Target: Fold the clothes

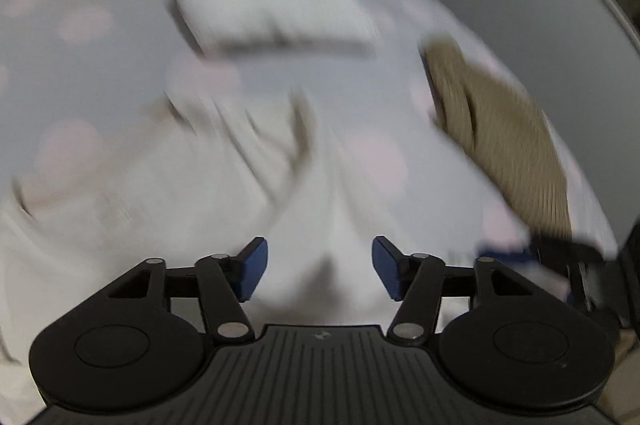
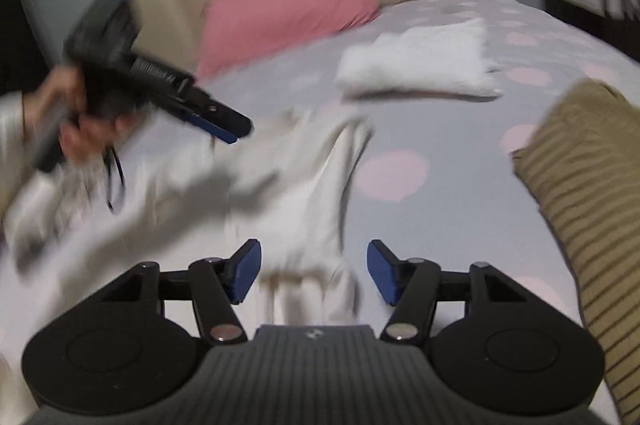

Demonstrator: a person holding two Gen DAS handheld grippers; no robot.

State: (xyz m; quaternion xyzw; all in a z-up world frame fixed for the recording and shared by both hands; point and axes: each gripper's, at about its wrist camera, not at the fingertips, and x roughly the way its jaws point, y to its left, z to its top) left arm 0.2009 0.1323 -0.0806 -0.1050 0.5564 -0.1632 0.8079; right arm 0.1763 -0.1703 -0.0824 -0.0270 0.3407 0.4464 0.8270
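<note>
White, rumpled garment (image 2: 304, 185) lies spread on the pink-dotted bed sheet (image 2: 460, 129) below both tools, the left tool (image 1: 320, 267) and right tool (image 2: 314, 271) each gaping with nothing between the blue pads, a folded white pile (image 2: 416, 61) and striped tan garment (image 2: 588, 185) nearby.

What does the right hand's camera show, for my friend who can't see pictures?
An open right gripper hangs over a rumpled white garment on a bed with a pink-dotted sheet. The left gripper sits blurred beyond it, with a folded white cloth, a striped tan cloth and a pink pillow around.
</note>
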